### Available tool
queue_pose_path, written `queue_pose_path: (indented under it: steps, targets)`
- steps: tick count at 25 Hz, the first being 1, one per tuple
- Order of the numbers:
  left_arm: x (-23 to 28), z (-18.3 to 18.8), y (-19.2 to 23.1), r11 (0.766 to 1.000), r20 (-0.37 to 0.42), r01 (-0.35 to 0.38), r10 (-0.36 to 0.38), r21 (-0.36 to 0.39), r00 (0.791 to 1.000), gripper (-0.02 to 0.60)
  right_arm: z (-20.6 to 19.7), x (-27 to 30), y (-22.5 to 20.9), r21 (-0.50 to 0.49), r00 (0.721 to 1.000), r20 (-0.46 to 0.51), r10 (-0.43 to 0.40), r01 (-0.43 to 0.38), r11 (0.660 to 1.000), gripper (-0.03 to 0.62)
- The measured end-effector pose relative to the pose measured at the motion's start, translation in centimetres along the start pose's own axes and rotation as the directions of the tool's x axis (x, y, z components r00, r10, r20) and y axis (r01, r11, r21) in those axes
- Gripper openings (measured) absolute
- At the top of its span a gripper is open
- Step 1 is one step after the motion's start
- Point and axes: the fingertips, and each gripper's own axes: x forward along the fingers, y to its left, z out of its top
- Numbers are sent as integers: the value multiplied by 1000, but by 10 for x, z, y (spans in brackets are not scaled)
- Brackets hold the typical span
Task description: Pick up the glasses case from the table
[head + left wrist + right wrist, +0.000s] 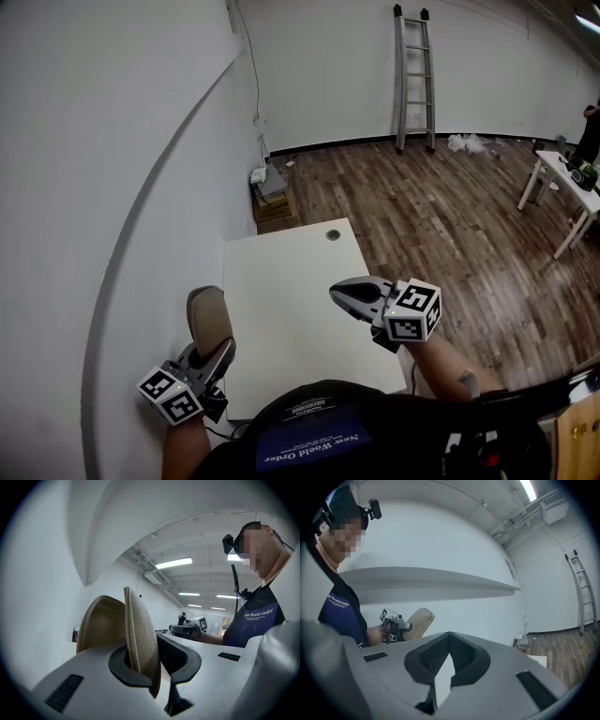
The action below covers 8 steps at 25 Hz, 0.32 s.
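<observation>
Nearest to the camera, the person's dark top (319,436) is filling the bottom edge of the head view. At the lower left of that view we are seeing the left tool (212,364), with its marker cube toward us, and it is grasping the glasses case (208,317). The case is tan and oval. It is standing out from the jaws just at the left edge of the white bench (291,319), in front of the white wall (112,187).

In the left gripper view the two dark jaws are pressing on the lower end of the case. A zipper line is running along its edge, and a smoother tan half is showing behind the jaw at the left. In the right gripper view the case is appearing left of the middle, tilted against the wall, and only the tool is carrying it there.

The right tool (339,292) is hovering over the right part of the bench, well apart from the case. Its jaws are clenched: the tips are meeting and nothing is between them, and only a thin pale slit is showing nearer to the camera.

At the far end of the bench a small round hole (333,235) is showing. Beyond it a cardboard box (274,206) is sitting by the wall on the wooden floor (441,216). A ladder (415,80) is leaning on the far wall at the top of the frame, and a second bench (562,187) is standing at the right edge.
</observation>
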Motion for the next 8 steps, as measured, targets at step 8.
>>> queue_pose_path:
  steps: [8]
  targets:
    - [2, -1, -5, 1000, -11, 2, -2, 7, 1000, 51, 2, -2, 1, -14, 1000, -3, 12, -12, 1000, 2]
